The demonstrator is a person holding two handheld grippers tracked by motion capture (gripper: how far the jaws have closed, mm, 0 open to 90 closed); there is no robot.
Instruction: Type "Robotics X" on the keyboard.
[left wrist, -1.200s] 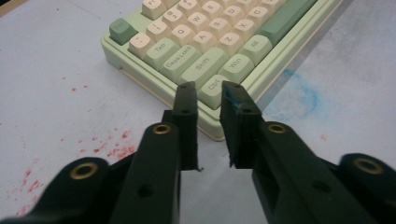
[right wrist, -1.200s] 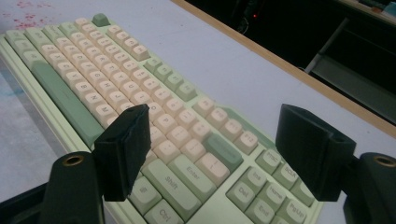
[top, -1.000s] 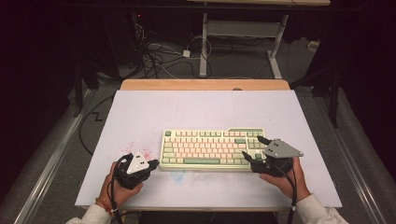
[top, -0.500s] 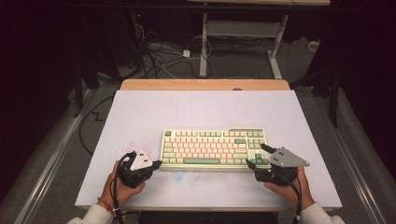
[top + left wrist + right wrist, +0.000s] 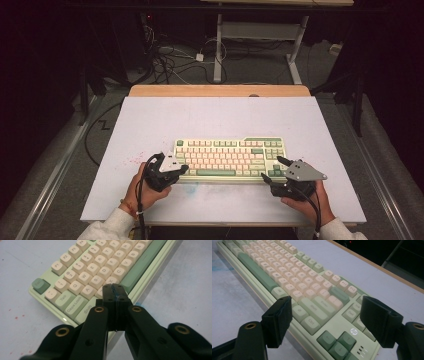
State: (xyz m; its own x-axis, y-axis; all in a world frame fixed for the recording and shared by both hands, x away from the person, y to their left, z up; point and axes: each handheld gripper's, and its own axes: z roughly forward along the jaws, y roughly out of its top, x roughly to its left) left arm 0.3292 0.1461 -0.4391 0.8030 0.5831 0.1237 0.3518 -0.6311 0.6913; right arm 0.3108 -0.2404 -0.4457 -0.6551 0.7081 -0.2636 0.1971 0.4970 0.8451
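On the left: left gripper (image 5: 184, 169) at the front left corner of the keyboard (image 5: 230, 152). Jaws clenched tight, nothing between them. Tip just above the keys near Shift and Z in the left gripper view. Touching or not, hard to tell.

Probably getting ready to poke one key with that shut tip. Go down slow and straight. Aim for the middle of one key, not the gap between two. Push soft, then lift right up. No sliding sideways: risk of pressing two keys at once.

In the middle: keyboard flat on the white table (image 5: 200, 115), close to the front edge, a bit right of the middle, long side along that edge.

On the right: right gripper (image 5: 271, 168) at the front right corner of the keyboard, by the arrow keys. Jaws wide apart, holding nothing, one in front of the keyboard and one past its right end.

Good spot for steadying the keyboard. Rest light against the frame, not on the keys, to avoid pressing anything by mistake and to stop any sliding during the poke.
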